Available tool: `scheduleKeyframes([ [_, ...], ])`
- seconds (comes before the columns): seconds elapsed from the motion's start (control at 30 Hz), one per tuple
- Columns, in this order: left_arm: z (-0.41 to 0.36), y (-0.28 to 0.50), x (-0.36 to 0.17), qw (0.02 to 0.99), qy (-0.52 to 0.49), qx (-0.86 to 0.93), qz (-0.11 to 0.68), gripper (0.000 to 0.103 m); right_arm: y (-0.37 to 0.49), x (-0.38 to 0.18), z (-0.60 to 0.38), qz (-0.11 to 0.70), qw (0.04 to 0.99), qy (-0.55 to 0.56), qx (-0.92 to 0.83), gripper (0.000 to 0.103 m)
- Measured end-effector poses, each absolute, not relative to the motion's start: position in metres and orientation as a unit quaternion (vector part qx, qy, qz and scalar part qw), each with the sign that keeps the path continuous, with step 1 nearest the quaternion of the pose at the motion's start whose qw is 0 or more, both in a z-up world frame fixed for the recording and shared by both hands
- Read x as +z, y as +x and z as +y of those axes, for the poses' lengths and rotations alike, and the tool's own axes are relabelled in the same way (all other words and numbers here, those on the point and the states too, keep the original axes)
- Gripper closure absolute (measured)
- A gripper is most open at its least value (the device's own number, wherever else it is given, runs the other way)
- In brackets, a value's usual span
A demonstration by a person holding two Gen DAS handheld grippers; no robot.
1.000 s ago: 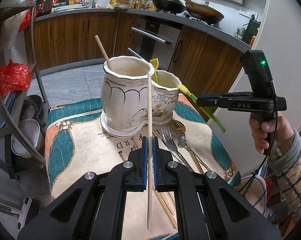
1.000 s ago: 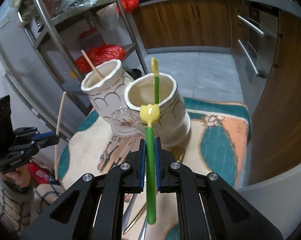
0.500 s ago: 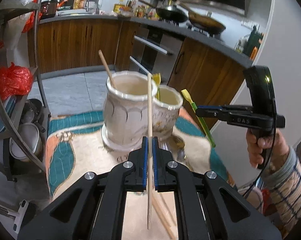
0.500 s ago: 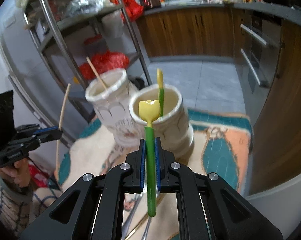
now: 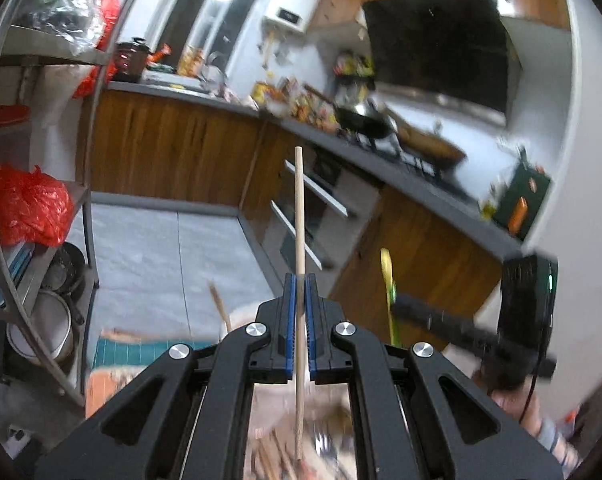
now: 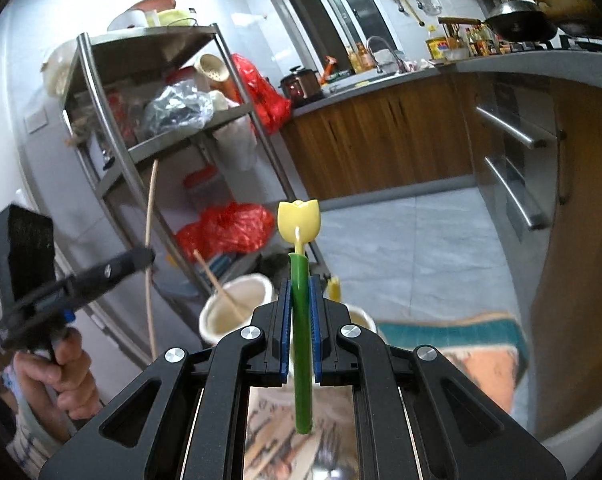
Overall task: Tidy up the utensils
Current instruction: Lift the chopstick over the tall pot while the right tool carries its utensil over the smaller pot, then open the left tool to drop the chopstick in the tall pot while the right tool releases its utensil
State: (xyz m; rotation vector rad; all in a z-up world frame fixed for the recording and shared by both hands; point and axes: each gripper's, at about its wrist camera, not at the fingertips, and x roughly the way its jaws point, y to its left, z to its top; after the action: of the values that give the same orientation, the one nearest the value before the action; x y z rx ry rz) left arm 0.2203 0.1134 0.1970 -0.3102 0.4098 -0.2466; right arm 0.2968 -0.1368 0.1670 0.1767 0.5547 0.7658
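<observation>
My left gripper [image 5: 299, 292] is shut on a thin wooden chopstick [image 5: 298, 208] that stands upright between its blue pads. My right gripper [image 6: 301, 292] is shut on a green-handled utensil [image 6: 301, 344] with a yellow tulip-shaped head. The white ceramic holder [image 6: 237, 312] sits low, just beyond the right gripper, with one chopstick [image 6: 217, 284] leaning in its left cup. A yellow-green utensil [image 6: 334, 286] pokes from its right cup. In the left wrist view the holder is almost hidden behind the gripper. Each gripper shows in the other's view: the left gripper [image 6: 141, 258] and the right gripper [image 5: 405, 306].
A patterned placemat [image 6: 461, 340] covers the round table, with blurred loose cutlery [image 6: 277, 440] on it under the grippers. A metal shelf rack [image 6: 113, 140] with red bags stands to the left. Wooden kitchen cabinets [image 6: 381, 140] and an oven lie beyond a grey tiled floor.
Both grippers have risen and tipped upward with their utensils still held. The holder and the table have dropped to the bottom of both views.
</observation>
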Motion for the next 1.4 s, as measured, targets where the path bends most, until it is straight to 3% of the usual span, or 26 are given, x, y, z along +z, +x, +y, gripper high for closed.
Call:
scheduleKeyframes([
  [0.17,0.111,0.249,0.209,0.973,-0.144,-0.107,0.146,0.099,0.313,0.166,-0.121,0.241,0.898,0.083,0.360,0.093],
  [0.4,0.095,0.263,0.170,0.982,-0.121,-0.079,0.124,0.099,0.323,0.138,-0.118,0.225,0.907,0.086,0.346,0.093],
  [0.83,0.071,0.247,0.117,0.981,-0.044,-0.047,0.182,0.099,0.302,0.101,-0.120,0.252,0.908,0.046,0.332,0.093],
  [1.2,0.072,0.258,0.118,0.974,-0.040,-0.050,0.216,0.099,0.304,0.100,-0.105,0.282,0.905,0.005,0.320,0.093],
  [1.4,0.074,0.260,0.119,0.975,-0.038,-0.048,0.216,0.099,0.303,0.103,-0.106,0.280,0.905,0.009,0.320,0.088],
])
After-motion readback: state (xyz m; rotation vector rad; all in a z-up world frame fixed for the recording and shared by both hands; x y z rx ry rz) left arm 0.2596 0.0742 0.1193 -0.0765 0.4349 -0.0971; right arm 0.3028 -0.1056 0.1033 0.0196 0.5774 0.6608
